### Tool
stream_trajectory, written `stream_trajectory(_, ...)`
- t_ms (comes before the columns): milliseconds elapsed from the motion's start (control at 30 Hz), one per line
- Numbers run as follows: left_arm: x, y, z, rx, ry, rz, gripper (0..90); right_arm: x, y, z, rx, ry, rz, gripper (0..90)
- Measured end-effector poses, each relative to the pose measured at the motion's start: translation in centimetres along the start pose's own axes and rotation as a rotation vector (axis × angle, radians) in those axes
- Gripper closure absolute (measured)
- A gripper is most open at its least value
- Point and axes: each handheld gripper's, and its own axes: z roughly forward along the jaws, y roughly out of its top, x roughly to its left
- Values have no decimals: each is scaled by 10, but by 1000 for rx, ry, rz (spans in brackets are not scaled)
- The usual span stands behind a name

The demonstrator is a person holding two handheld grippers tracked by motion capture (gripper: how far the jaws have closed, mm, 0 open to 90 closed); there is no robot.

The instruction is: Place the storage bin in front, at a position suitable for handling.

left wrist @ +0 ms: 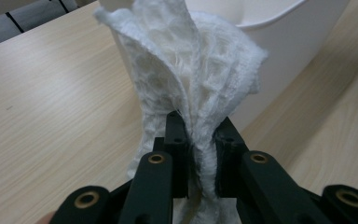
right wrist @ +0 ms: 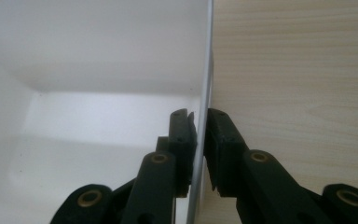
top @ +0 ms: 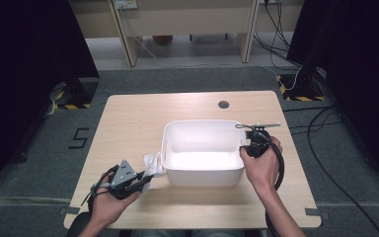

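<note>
Black jaws of the left gripper [left wrist: 200,140] are closed tight on a white cloth [left wrist: 191,70], which hangs just beside the left wall of the white tub [top: 202,170]. On the wooden table [top: 128,118], the right gripper [right wrist: 201,126] pinches the tub's right wall, one jaw on each side.

I see a white, lacy open-weave cloth [left wrist: 191,70], a plain white tub [top: 202,153] (glossy inside), a pale wood-grain table [top: 128,118], black grippers with brass-coloured rivets, and grey carpet [top: 39,163].
</note>
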Motion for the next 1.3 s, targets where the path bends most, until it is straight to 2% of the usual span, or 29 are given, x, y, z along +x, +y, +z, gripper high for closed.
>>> stream_trajectory(67, 0, 0, 5, 5, -1, 1, 787, 0, 0, 0, -2, 0, 0, 808)
stream_trajectory(200, 7, 3, 12, 8, 31, -11, 788, 6, 2, 3, -3, 5, -1, 801)
stream_trajectory(300, 20, 8, 16, 18, 76, -26, 788, 13, 5, 7, -6, 5, -5, 783)
stream_trajectory(333, 20, 8, 16, 18, 76, -26, 788, 13, 5, 7, -6, 5, -5, 783)
stream_trajectory(400, 28, 10, 19, 23, 97, -43, 788, 19, 7, 11, 2, 8, -8, 766)
stream_trajectory(433, 37, 12, 23, 34, 116, -50, 788, 24, 11, 18, 7, 14, -20, 750)
stream_trajectory(467, 37, 12, 23, 34, 116, -50, 788, 24, 11, 18, 7, 14, -20, 750)
stream_trajectory(500, 42, 14, 26, 33, 127, -52, 788, 25, 12, 20, 10, 20, -25, 743)
stream_trajectory(533, 47, 14, 27, 37, 135, -57, 788, 25, 17, 26, 9, 45, -15, 716)
stream_trajectory(600, 54, 15, 28, 26, 133, -79, 788, 25, 18, 27, 6, 56, -11, 700)
stream_trajectory(667, 58, 13, 21, 5, 153, -88, 788, 22, 20, 28, -20, 79, -18, 646)
stream_trajectory(733, 59, 12, 17, -6, 158, -91, 788, 21, 20, 26, -25, 84, -15, 634)
stream_trajectory(800, 52, 8, 1, -46, 165, -79, 787, 18, 20, 18, -58, 94, -25, 631)
stream_trajectory(867, 44, 7, -8, -76, 165, -67, 787, 17, 18, 13, -69, 95, -36, 640)
stream_trajectory(900, 44, 7, -8, -76, 165, -67, 787, 17, 16, 11, -69, 97, -44, 648)
stream_trajectory(1000, 29, 9, -14, -113, 149, -44, 787, 18, 14, 10, -72, 106, -47, 669)
stream_trajectory(1033, 19, 11, -14, -133, 141, -21, 787, 21, 11, 10, -67, 111, -57, 699)
stream_trajectory(1100, 15, 13, -13, -145, 139, -19, 787, 22, 10, 11, -66, 108, -68, 701)
stream_trajectory(1167, 9, 17, -5, -143, 143, 18, 786, 26, 10, 14, -59, 74, -95, 714)
stream_trajectory(1300, 7, 15, 2, -151, 148, 4, 786, 28, 8, 16, -63, 64, -117, 715)
